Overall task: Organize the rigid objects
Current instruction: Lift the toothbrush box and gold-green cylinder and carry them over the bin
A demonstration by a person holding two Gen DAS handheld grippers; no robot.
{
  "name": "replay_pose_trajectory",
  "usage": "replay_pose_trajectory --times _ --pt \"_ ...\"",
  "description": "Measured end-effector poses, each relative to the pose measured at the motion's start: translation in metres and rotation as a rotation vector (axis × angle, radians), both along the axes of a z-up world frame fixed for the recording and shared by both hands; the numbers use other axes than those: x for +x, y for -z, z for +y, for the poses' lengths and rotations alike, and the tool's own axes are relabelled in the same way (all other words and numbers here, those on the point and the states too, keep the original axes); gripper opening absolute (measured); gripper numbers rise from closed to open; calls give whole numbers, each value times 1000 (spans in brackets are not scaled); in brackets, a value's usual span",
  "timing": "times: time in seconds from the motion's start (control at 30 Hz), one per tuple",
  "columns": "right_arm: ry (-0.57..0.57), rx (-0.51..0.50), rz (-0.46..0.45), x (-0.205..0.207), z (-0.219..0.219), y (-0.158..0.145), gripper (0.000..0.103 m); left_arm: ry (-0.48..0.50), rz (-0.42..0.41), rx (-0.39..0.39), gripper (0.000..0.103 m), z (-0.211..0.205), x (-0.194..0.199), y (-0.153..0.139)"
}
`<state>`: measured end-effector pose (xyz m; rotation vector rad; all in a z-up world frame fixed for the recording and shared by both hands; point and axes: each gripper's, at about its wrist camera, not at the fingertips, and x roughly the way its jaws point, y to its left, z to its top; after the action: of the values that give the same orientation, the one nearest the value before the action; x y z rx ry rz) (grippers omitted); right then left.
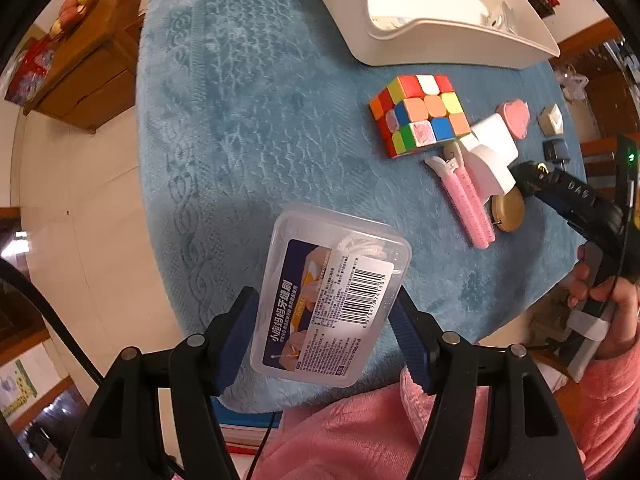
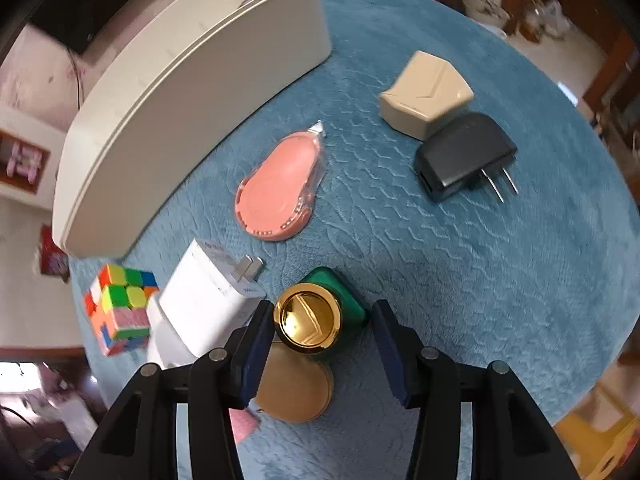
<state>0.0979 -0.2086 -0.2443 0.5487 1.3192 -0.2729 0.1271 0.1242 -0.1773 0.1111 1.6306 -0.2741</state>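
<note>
My left gripper (image 1: 325, 300) is shut on a clear plastic box (image 1: 332, 292) with a barcode label, held above the near edge of the blue cloth table (image 1: 260, 140). In the right wrist view my right gripper (image 2: 322, 308) points down over a green bottle with a gold cap (image 2: 308, 320). The cap lies against the left pad (image 2: 258, 340), while a slim gap shows at the right pad, so the jaws stand open around it. A white bin (image 1: 400, 28) (image 2: 180, 100) sits at the back of the table.
On the cloth lie a Rubik's cube (image 1: 420, 114) (image 2: 120, 312), white charger (image 2: 208, 300), pink tape dispenser (image 2: 276, 196), pink hair clips (image 1: 468, 204), beige adapter (image 2: 426, 94), black charger (image 2: 464, 156) and a round gold disc (image 2: 296, 392). A hand (image 1: 612, 292) in a pink sleeve holds the right tool.
</note>
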Motion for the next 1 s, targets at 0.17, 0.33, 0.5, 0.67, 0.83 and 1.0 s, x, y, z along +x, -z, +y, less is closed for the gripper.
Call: replay_pose_trajectory --times 0.17,0.33,0.5,0.67,0.83,1.0 --pt "-82 -72 2 13 30 2 50 -25 -12 -2 69 -8 2 -14" --pt "-111 -70 11 14 42 0 49 -35 -23 -7 69 -18 3 -14" --pt "-111 -32 0 1 27 -16 49 -33 -43 -8 69 -23 8 -24" --pt "-132 13 -12 -1 27 -38 49 -32 -73 -9 69 -31 20 -37" --pt "-186 18 -49 14 28 -68 49 -36 -117 -22 69 -41 38 -57" --pt "-251 5 -113 30 32 -100 50 -48 -166 -25 69 -52 56 -74"
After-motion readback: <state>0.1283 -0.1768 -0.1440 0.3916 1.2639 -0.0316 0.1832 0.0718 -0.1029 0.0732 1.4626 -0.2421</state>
